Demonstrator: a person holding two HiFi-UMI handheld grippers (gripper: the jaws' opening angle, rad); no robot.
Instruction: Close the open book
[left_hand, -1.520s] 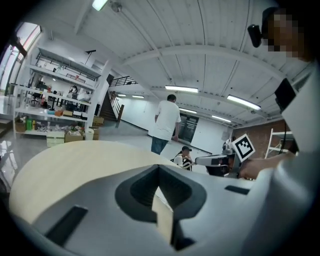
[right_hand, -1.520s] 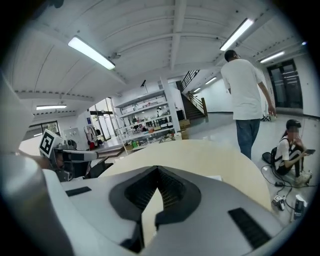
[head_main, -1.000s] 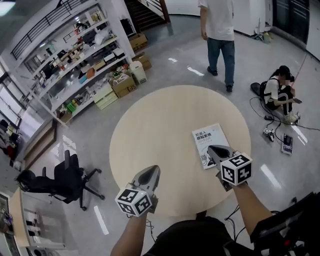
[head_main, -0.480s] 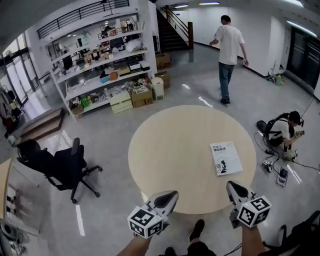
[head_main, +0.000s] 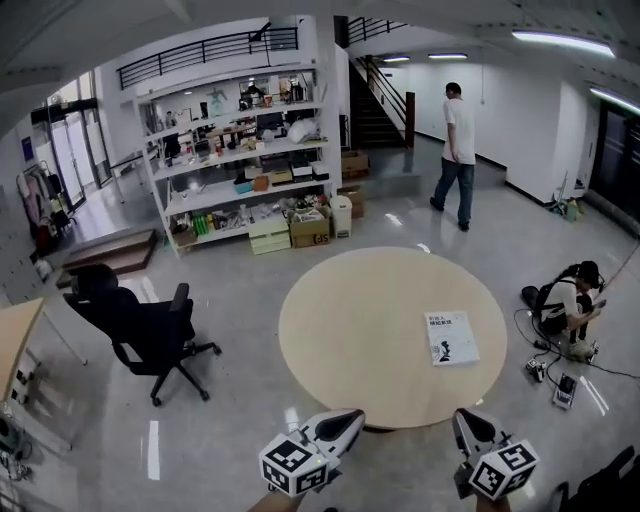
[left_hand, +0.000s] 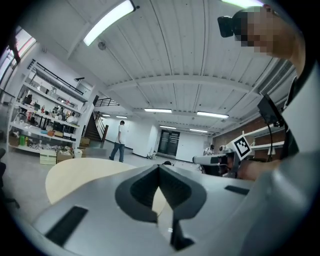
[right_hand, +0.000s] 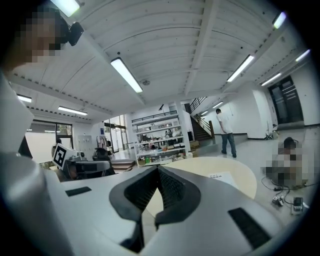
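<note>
We hold both grippers low at the btm edge of the head view, side by side and well apart, tips pointing fwd and away from our body. L gripper (head_main: 352, 414): jaws together, tips meeting, nothing btwn them. L marker cube (head_main: 293, 465) sits behind the jaws, nearer to us. R gripper (head_main: 463, 415): jaws together too, empty. R marker cube (head_main: 503, 470) sits at its rear likewise. Both are held approx. level. Only slivers of our forearms (head_main: 277, 502) show below the cubes. Each gripper view catches the other gripper off to the side, at about the same height.
</note>
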